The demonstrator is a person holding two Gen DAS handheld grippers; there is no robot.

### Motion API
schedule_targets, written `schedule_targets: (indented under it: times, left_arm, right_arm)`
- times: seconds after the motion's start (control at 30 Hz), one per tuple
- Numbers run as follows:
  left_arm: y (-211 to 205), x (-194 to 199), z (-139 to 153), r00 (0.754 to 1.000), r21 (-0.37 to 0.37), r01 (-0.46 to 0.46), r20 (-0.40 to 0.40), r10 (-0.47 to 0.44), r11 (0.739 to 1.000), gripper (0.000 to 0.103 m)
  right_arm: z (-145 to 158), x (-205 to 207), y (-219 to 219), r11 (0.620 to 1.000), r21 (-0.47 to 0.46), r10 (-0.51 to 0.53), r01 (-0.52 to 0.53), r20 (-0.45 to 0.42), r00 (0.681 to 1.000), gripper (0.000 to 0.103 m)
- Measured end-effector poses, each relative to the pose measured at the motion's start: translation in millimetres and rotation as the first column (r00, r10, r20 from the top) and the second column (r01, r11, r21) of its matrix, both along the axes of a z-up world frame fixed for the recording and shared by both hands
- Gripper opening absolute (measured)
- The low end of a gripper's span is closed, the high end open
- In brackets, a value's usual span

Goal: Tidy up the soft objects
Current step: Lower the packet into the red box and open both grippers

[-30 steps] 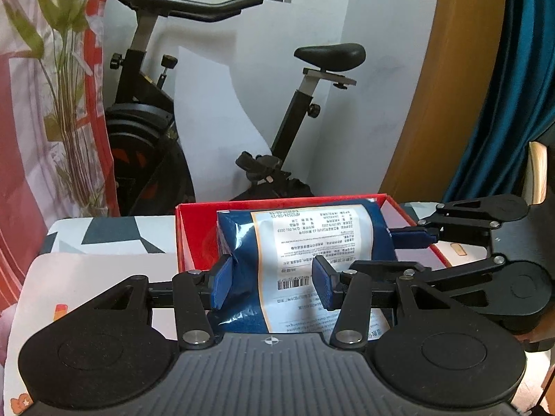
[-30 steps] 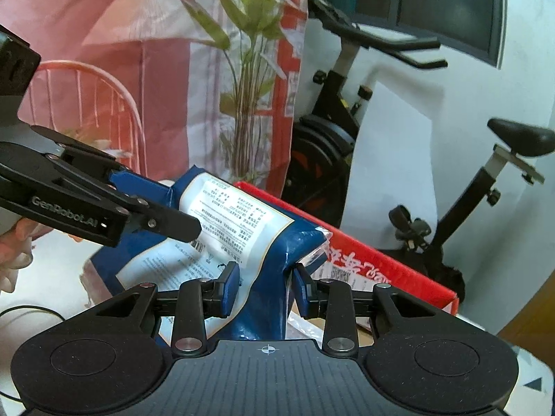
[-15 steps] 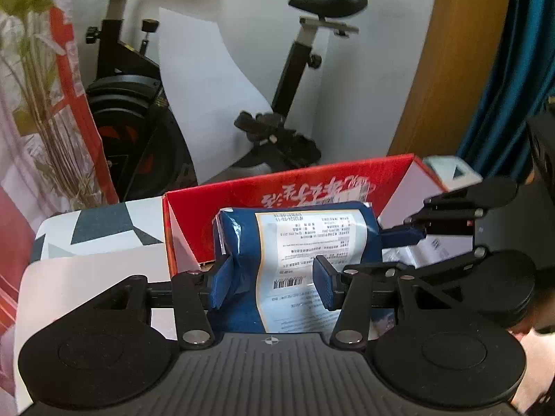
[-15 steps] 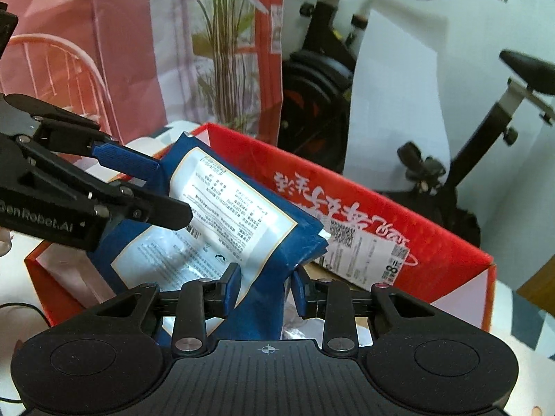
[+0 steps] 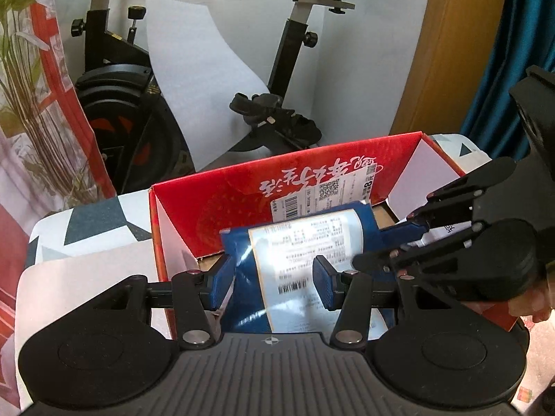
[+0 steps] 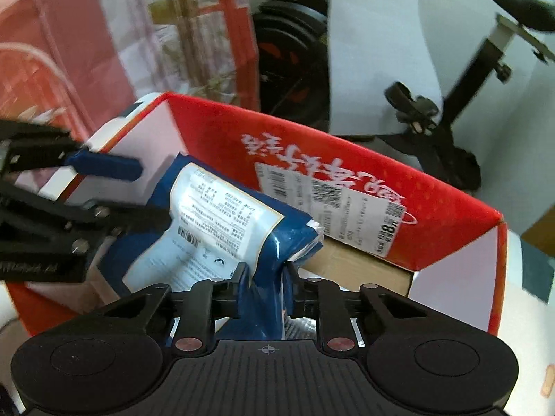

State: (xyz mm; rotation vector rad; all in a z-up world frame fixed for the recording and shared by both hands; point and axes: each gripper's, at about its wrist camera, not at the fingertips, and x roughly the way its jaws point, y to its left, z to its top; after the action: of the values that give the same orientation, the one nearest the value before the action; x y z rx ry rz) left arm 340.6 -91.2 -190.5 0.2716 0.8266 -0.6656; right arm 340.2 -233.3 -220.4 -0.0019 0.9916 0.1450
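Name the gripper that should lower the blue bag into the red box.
Right, probably. The right gripper firmly pinches one end of the blue bag, over the open red box. The left gripper has its jaws wide around the other end, so its hold looks less sure.
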Motion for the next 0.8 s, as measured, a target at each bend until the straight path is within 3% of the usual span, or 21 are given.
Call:
schedule_targets:
  times: [0.27, 0.4, 0.73, 0.8]
  left_arm:
    - [10, 4, -2, 0.999, -0.029, -0.047, 0.010, 0.048, 0.998, 0.052]
    - [15, 4, 0, 0.997, -0.072, -0.074, 0.012, 0.075, 0.995, 0.052]
    - [22, 1, 5, 0.993, -0.081, -0.108, 0.039, 0.111, 0.991, 0.052]
    - [23, -1, 6, 0.993, -0.073, -0.107, 0.045, 0.110, 0.992, 0.052]
  right_arm:
    - [-12, 12, -21, 0.989, 0.005, -0.149, 0.150, -0.070, 0.986, 0.017]
    - [-16, 25, -15, 0.992, -0.048, -0.125, 0.119, -0.134, 0.983, 0.016]
    - [-14, 44, 9, 0.996, -0.043, -0.083, 0.080, -0.074, 0.994, 0.017]
    - [-12, 43, 0, 0.994, 0.005, -0.109, 0.110, -0.053, 0.993, 0.027]
